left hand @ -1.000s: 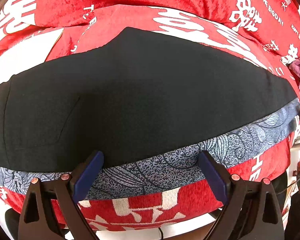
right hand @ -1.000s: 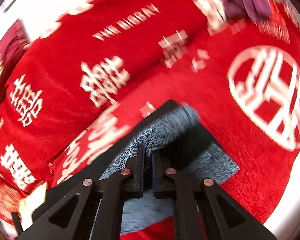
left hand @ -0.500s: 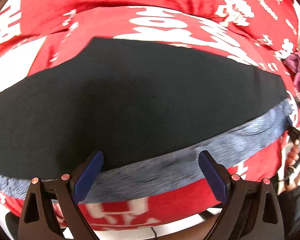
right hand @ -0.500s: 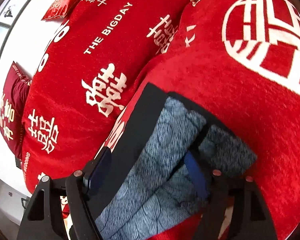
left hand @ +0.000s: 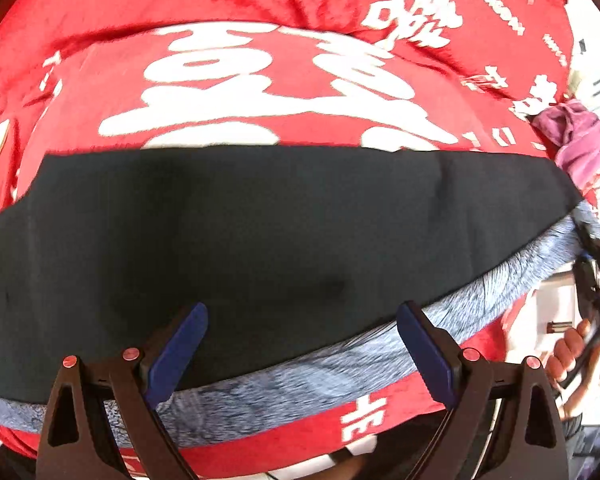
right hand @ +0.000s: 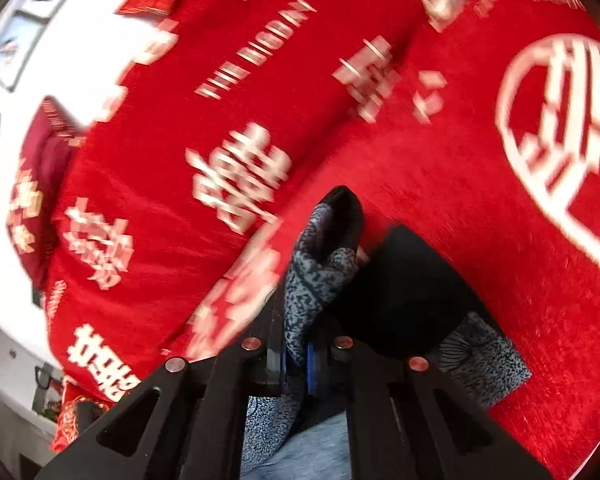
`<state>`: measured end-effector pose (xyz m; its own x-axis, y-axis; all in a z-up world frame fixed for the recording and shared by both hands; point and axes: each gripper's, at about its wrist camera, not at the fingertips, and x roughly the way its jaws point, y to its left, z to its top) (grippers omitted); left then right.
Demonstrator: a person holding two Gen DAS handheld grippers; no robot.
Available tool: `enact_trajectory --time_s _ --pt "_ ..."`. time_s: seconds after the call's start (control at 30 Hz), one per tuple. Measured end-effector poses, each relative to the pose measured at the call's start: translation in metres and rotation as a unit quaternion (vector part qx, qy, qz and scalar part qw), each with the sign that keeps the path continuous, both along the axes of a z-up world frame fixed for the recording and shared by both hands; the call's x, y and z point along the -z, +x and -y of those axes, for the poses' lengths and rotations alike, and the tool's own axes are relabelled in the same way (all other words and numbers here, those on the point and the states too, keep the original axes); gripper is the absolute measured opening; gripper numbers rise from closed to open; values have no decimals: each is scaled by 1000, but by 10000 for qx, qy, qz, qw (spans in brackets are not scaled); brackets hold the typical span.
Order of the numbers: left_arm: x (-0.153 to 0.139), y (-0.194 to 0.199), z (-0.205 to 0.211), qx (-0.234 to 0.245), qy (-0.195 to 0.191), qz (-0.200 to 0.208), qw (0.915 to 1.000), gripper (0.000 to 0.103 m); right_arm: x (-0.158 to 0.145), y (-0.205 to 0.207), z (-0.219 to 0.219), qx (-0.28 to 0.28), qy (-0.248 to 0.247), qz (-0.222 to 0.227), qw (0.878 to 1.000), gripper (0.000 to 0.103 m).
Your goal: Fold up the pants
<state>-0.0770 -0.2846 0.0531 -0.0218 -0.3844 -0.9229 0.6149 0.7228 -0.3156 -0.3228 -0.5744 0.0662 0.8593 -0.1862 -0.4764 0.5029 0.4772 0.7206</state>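
My left gripper (left hand: 302,350) is spread wide, blue pads (left hand: 176,354) far apart, nothing between them; it hovers over the near edge of the pants (left hand: 260,240). Pants lie flat across the red blanket (left hand: 260,80), black fabric with a grey-blue patterned band (left hand: 332,368) running along the near hem toward the right. White characters printed on the blanket beyond the pants. A purple cloth (left hand: 580,140) sits at the far right of the blanket, just past the pants' end. My right gripper (right hand: 296,356) is closed down on a bunched fold of the patterned band (right hand: 316,276), fabric sticking up between the fingers, black layer (right hand: 404,292) spreading out to the right of it. Right view is motion-blurred. In the left view, my right hand (left hand: 568,350) shows at the far right edge, holding the other tool at the band's end.
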Motion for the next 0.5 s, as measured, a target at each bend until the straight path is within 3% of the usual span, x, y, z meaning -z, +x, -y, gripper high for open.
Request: enact_trajectory --time_s 0.17,0.23,0.33,0.43,0.5 --pt "-34 -16 26 369 -448 105 9983 95 -73 -19 -36 -88 -948 88 9954 7" --pt "-34 -24 38 534 -472 109 9974 95 -81 -31 -43 33 -1032 112 9946 7" --pt "-9 -33 59 774 -249 -211 9965 95 -59 -42 -42 279 -919 -215 9951 7" --pt "27 -38 74 780 265 -421 9957 95 1 -41 -22 459 -273 -814 9953 7" --pt "23 -48 80 908 358 -14 9952 95 37 -39 -13 548 95 -1206 9911 7"
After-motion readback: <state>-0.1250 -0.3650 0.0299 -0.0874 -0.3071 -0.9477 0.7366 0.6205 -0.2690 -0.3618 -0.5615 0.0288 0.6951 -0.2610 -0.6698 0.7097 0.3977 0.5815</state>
